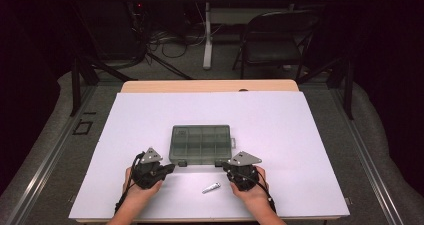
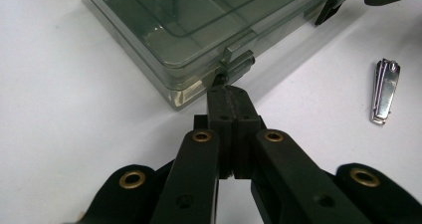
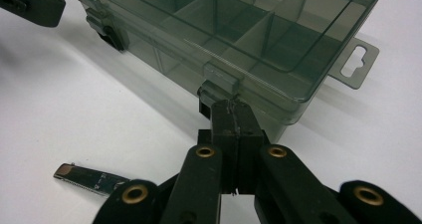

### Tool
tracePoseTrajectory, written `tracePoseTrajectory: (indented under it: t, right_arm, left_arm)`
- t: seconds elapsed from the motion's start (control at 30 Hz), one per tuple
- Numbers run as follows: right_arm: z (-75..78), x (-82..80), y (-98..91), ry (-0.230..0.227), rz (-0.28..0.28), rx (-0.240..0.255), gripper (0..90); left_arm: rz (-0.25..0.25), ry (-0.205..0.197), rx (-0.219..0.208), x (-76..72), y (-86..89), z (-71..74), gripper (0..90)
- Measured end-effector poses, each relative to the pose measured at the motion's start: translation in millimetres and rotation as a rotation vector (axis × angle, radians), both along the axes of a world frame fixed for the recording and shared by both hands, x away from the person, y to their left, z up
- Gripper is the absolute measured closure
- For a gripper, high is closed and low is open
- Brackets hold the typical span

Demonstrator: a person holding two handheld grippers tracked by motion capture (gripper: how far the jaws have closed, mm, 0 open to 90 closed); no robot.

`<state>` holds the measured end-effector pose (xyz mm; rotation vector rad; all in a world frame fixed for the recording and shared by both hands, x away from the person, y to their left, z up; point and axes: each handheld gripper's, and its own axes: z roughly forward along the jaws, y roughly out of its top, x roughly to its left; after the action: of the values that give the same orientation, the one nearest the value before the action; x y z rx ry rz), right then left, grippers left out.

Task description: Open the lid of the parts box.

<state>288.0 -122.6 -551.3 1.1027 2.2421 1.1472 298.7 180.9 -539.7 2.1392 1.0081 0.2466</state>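
Nearest us, the left claw (image 2: 228,92) is pinched together with nothing in it, tip right at the left latch (image 2: 238,63) on the near wall of the smoky compartment box (image 1: 201,144). Over on the right, the right claw (image 3: 231,107) is likewise pressed together and empty, nosing against the right latch (image 3: 219,84). The box sits mid-tabletop (image 1: 280,115), lid down, hang tab on its right end. A nail clipper (image 1: 211,187) lies near, between the hands. To do this well, I'd say both tips should hook under the latch lips and lift evenly, gently, so the light box doesn't skid away or tip.
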Motion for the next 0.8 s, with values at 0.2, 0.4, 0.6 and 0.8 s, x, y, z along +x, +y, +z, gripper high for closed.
tracePoseTrajectory:
  t: [0.2, 0.4, 0.6, 0.8]
  right_arm:
    - [-2.9, 2.9, -0.5, 0.015, -0.006, 0.004, 90.0]
    - [-4.3, 4.3, -0.8, 0.009, -0.007, 0.01, 90.0]
    - [-4.8, 4.7, 0.3, -0.003, -0.015, 0.017, 90.0]
    - [-4.6, 2.8, 3.9, 0.003, 0.002, 0.011, 90.0]
  left_arm:
    - [0.007, 0.007, 0.006, 6.1, -7.2, -7.9, 90.0]
    - [0.016, -0.005, -0.016, 7.1, -7.9, -6.1, 90.0]
    - [0.014, -0.017, -0.018, 7.9, -8.2, -4.7, 90.0]
    - [0.008, -0.024, -0.018, 8.5, -8.6, -4.7, 90.0]
